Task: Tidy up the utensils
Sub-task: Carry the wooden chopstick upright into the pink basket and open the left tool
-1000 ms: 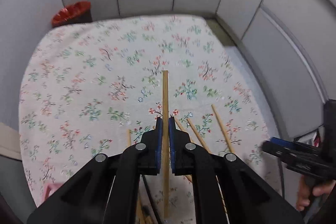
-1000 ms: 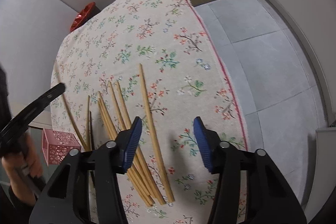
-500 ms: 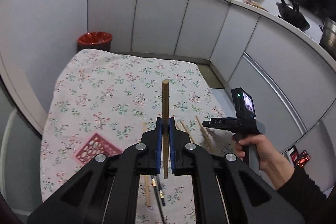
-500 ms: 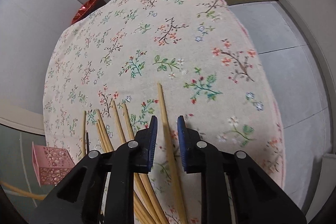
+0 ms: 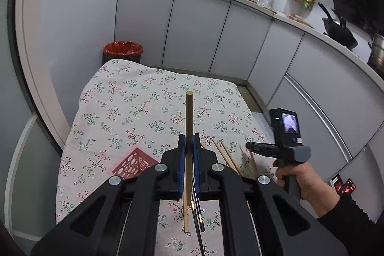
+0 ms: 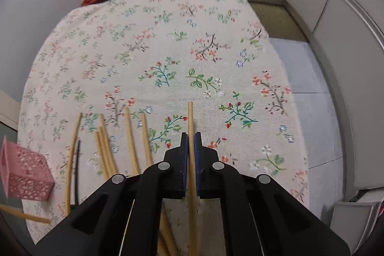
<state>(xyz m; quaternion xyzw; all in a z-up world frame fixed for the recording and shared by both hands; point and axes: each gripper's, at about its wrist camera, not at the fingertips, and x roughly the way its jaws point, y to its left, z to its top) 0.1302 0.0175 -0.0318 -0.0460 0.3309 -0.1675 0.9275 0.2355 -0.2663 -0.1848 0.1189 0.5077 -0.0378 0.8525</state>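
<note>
My left gripper [image 5: 189,139] is shut on a wooden chopstick [image 5: 189,116] and holds it lifted above the floral table, tip pointing away. My right gripper [image 6: 189,136] is shut on another wooden chopstick [image 6: 191,119], low over the cloth. Several more wooden chopsticks [image 6: 130,136] lie side by side on the cloth left of it, with a dark chopstick [image 6: 77,167] among them. A pink perforated basket [image 6: 22,174] stands at the table's left edge; it also shows in the left wrist view [image 5: 136,161], just left of my left gripper. Dark chopsticks [image 5: 198,212] lie under the left gripper.
The table with a floral cloth [image 6: 168,40] has its right edge by a tiled floor [image 6: 309,68]. A red-lined bin [image 5: 123,52] stands beyond the far end. Grey cabinets [image 5: 196,32] wrap around. The right hand and its gripper handle [image 5: 285,148] show right of the left gripper.
My right gripper has closed on a wooden chopstick on the cloth. My left gripper has risen and tilted up with its chopstick, so the basket and kitchen counter came into view.
</note>
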